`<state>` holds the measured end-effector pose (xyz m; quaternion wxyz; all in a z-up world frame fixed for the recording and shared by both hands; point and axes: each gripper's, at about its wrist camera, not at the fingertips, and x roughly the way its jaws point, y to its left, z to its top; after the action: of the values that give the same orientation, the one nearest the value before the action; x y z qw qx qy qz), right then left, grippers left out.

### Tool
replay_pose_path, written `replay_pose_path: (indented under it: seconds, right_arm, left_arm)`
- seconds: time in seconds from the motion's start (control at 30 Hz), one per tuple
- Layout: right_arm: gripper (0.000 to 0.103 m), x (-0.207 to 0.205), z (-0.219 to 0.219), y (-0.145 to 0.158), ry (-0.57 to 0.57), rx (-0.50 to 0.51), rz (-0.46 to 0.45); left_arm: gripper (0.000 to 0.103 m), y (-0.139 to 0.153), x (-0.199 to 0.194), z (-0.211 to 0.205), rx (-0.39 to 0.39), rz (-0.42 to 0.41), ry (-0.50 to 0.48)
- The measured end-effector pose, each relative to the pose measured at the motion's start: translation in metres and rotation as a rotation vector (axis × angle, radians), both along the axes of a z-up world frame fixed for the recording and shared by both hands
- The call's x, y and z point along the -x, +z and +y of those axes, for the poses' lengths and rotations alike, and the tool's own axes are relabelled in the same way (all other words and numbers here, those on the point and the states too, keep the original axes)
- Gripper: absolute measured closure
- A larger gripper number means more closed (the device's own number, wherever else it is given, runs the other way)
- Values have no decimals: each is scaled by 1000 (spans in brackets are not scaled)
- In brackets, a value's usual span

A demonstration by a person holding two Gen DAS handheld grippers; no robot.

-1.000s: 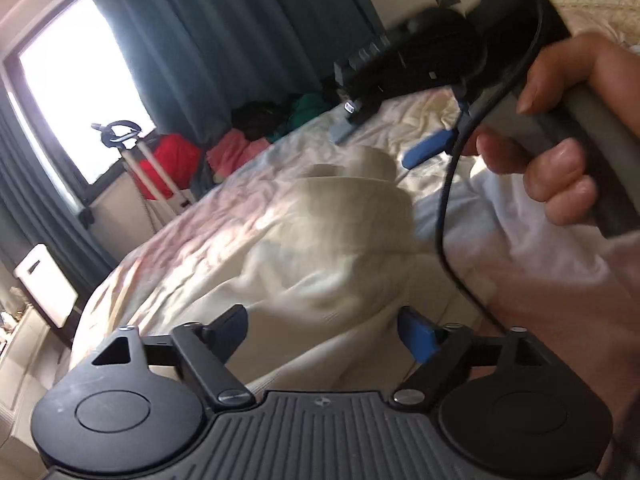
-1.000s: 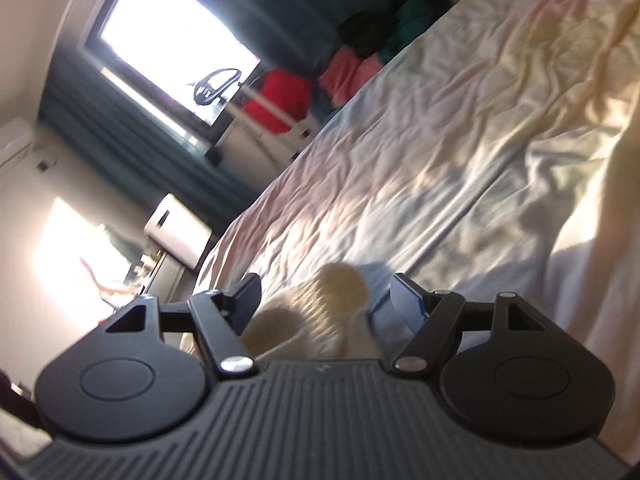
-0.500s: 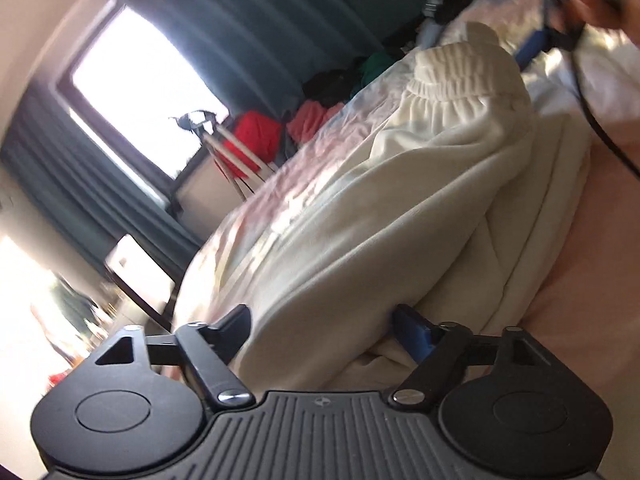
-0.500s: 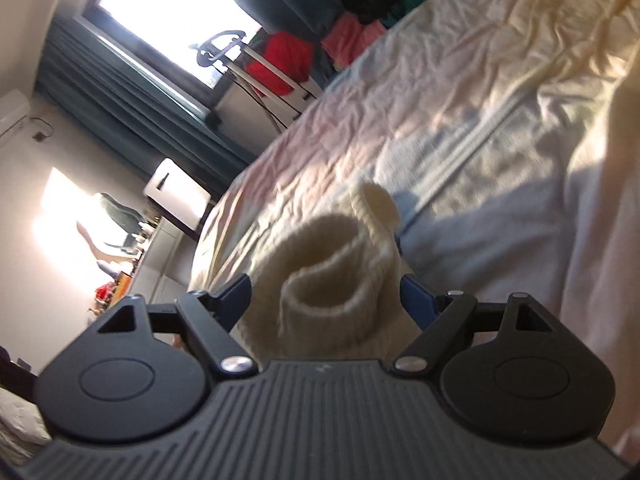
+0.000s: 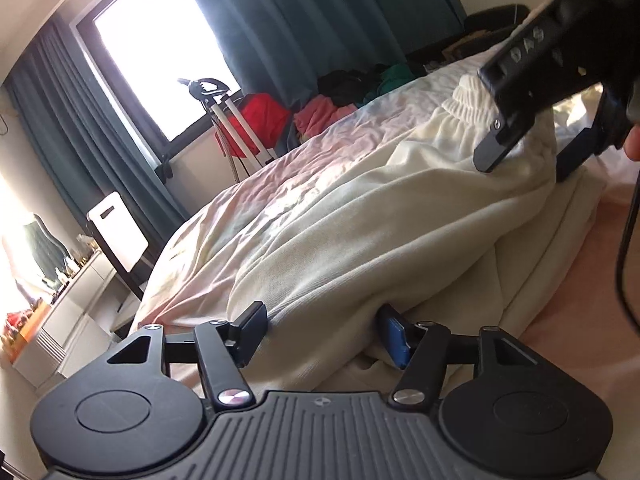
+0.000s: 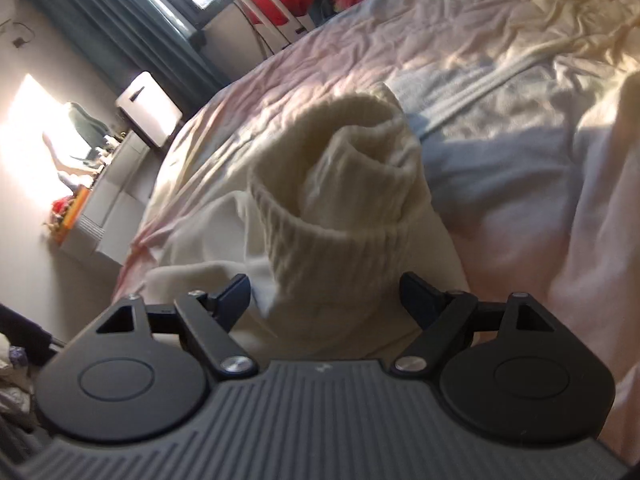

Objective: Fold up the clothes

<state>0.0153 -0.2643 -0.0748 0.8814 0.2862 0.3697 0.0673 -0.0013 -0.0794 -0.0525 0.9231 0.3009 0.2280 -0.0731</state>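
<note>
a home bedroom: rumpled bed [image 5: 304, 184], teal curtains [image 5: 304, 16], clothes pile [image 5: 320, 112].

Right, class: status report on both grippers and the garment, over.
Left gripper open, straddling cream knit garment. Right gripper open around its ribbed cuff. Nothing obstructing.

Bright window [image 5: 160, 60] between teal curtains [image 5: 320, 12], a rumpled bed [image 6: 460, 32], and a sunlit white dresser [image 5: 76, 292] alongside.

Rumpled bed [image 5: 280, 184]; cream garment [image 5: 360, 232] spread directly on it.
</note>
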Motion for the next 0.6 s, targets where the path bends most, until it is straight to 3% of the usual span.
replay_pose_path:
  seconds: [0.1, 0.23, 0.3, 0.33, 0.37, 0.47, 0.57, 0.6]
  right_arm:
    - [20, -1, 6, -1, -11, 57, -37]
    - [52, -4, 1, -1, -63, 81, -84]
    - [63, -5, -3, 5, -74, 85, -120]
    - [66, -4, -5, 10, -69, 88, -150]
    - [67, -4, -6, 15, -65, 90, -179]
    - [68, -2, -15, 29, -69, 86, -261]
    - [67, -7, -28, 16, -89, 61, -204]
    - [66, -10, -33, 5, -96, 45, -146]
  left_arm:
    - [42, 0, 0, 2, 3, -3, 2]
    - [50, 0, 1, 1, -20, -33, -15]
    - [75, 3, 4, 1, -27, -45, -38]
    - [82, 5, 7, 1, -25, -48, -52]
    - [91, 6, 11, 0, -24, -38, -78]
    - [92, 7, 20, -3, -13, -1, -135]
    - [95, -4, 18, -5, -2, 108, -157]
    - [95, -6, 18, -5, -7, 121, -159]
